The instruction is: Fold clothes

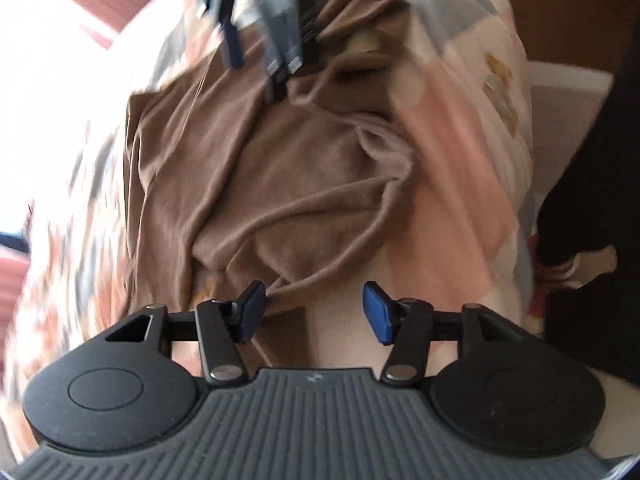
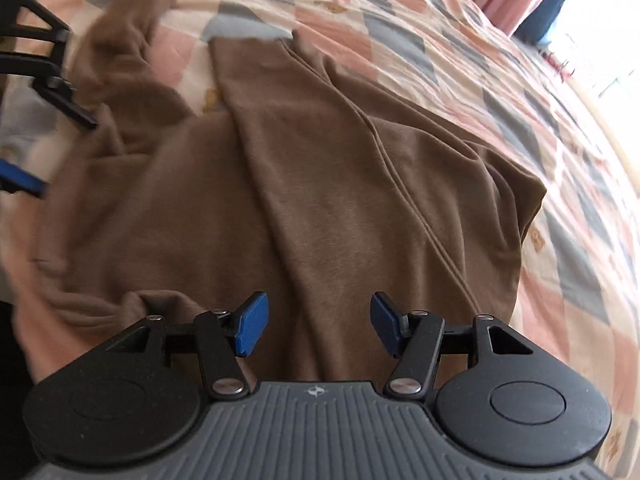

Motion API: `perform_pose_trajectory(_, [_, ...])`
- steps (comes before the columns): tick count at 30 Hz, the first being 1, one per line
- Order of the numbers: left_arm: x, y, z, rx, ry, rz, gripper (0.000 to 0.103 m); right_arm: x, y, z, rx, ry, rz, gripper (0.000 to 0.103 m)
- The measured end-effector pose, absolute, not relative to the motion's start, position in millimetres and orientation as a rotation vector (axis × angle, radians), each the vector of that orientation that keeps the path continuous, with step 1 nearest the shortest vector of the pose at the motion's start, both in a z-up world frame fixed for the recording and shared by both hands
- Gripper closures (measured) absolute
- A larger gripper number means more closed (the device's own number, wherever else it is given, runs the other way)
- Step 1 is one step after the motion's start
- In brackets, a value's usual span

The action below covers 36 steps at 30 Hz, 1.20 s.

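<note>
With both claws, left claw (image 1: pixel 314 312) and right claw (image 2: pixel 316 322), gaping empty above the rumpled brown knit garment (image 2: pixel 280 184), you're still flattening; next, pinch the hem at 6 o'clock.

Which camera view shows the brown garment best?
The right wrist view: the brown garment lies spread there, sharp, with its edges on the quilt. The left wrist view shows it bunched, blurred, partly hidden behind the right gripper.

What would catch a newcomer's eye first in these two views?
A rumpled brown garment sprawls across the middle of a pink, grey and cream patchwork quilt. The right gripper hangs open over its near edge, and the left gripper, also open, sits at a loose fold on the opposite side.
</note>
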State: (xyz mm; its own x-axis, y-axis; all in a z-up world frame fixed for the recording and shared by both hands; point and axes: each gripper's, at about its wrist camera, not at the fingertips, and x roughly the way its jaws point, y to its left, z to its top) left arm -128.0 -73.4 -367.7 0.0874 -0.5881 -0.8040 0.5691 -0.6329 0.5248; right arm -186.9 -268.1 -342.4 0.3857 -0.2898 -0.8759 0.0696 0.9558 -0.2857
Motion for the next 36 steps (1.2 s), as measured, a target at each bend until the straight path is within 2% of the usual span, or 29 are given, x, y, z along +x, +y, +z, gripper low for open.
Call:
perform_pose_trajectory(1, [-129, -72, -374, 1.504, -0.064, -1.688, 0.051, -184, -272, -345, -0.197, 1.146, -0.218, 0.066])
perform_pose_trajectory(2, [-131, -73, -380, 1.514, -0.089, -1.688, 0.052, -181, -277, -347, -0.17, 1.137, -0.207, 0.098])
perform_pose_trajectory(3, [-132, -73, -386, 1.523, -0.114, -1.688, 0.055, -181, -284, -343, -0.116, 1.116, -0.205, 0.1])
perform_pose_trajectory(5, [-134, -78, -391, 1.529, -0.121, -1.679, 0.079, -188, -305, -329, 0.027, 1.034, -0.241, 0.102])
perform_pose_trajectory(7, [-135, -85, -389, 1.508, -0.076, -1.655, 0.087, -205, -330, -308, 0.162, 0.931, -0.327, 0.103])
perform_pose_trajectory(13, [-134, -101, -381, 1.426, 0.061, -1.526, 0.086, -340, -424, -250, 0.475, 0.633, -0.949, 0.103])
perform_pose_trajectory(16, [-139, -103, -382, 1.42, 0.103, -1.449, 0.083, -425, -460, -269, 0.685, 0.714, -1.255, 0.1])
perform_pose_trajectory(17, [-142, -102, -381, 1.413, 0.111, -1.427, 0.083, -451, -468, -281, 0.754, 0.774, -1.323, 0.092])
perform_pose_trajectory(18, [-145, -101, -378, 1.399, 0.134, -1.408, 0.083, -473, -470, -294, 0.806, 0.845, -1.362, 0.089])
perform_pose_trajectory(22, [-148, -105, -355, 1.271, 0.385, -1.341, 0.081, -519, -441, -316, 0.874, 0.999, -1.329, 0.086])
perform_pose_trajectory(24, [-146, -112, -336, 1.143, 0.601, -1.302, 0.081, -509, -415, -310, 0.854, 0.991, -1.17, 0.07])
perform_pose_trajectory(25, [-143, -117, -324, 1.065, 0.727, -1.27, 0.081, -497, -402, -308, 0.833, 0.998, -1.087, 0.052])
perform_pose_trajectory(26, [-141, -121, -314, 0.986, 0.844, -1.23, 0.081, -483, -389, -305, 0.811, 1.008, -1.003, 0.048])
perform_pose_trajectory(31, [-127, -136, -290, 0.592, 1.304, -0.95, 0.08, -403, -340, -278, 0.667, 1.091, -0.606, 0.046])
perform_pose_trajectory(32, [-128, -137, -285, 0.551, 1.336, -0.911, 0.08, -393, -333, -272, 0.63, 1.09, -0.563, 0.041])
perform_pose_trajectory(36, [-139, -141, -264, 0.536, 1.342, -0.812, 0.078, -364, -314, -248, 0.495, 1.066, -0.447, 0.038])
